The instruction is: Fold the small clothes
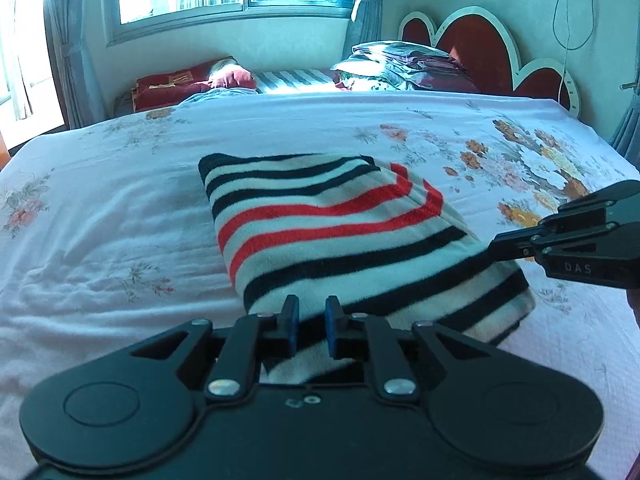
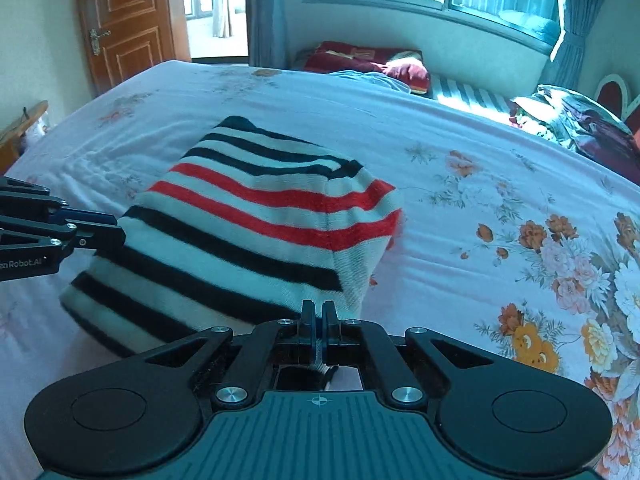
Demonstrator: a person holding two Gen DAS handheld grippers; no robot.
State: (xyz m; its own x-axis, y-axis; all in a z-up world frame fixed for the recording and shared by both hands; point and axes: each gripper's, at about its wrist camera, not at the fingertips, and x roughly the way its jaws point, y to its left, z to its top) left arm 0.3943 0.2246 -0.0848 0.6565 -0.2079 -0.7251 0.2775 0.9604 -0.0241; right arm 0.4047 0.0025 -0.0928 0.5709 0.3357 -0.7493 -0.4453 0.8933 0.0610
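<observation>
Striped knit, the small garment [image 1: 340, 232] lies folded on the floral bedsheet [image 1: 120, 200], its near edge lifted by both claws. The right gripper [image 2: 319, 312] is clamped tight on one corner; the left gripper [image 1: 313, 312] stands narrow around the hem, though whether its pads truly bite is unclear. A loose left hold could let that corner slip and skew the fold.

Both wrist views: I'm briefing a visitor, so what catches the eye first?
The striped garment, black, white and red, lies mid-bed on the floral bedsheet. Both tongs pinch its near edge: left tongs, right tongs. A red scalloped headboard stands behind.
</observation>
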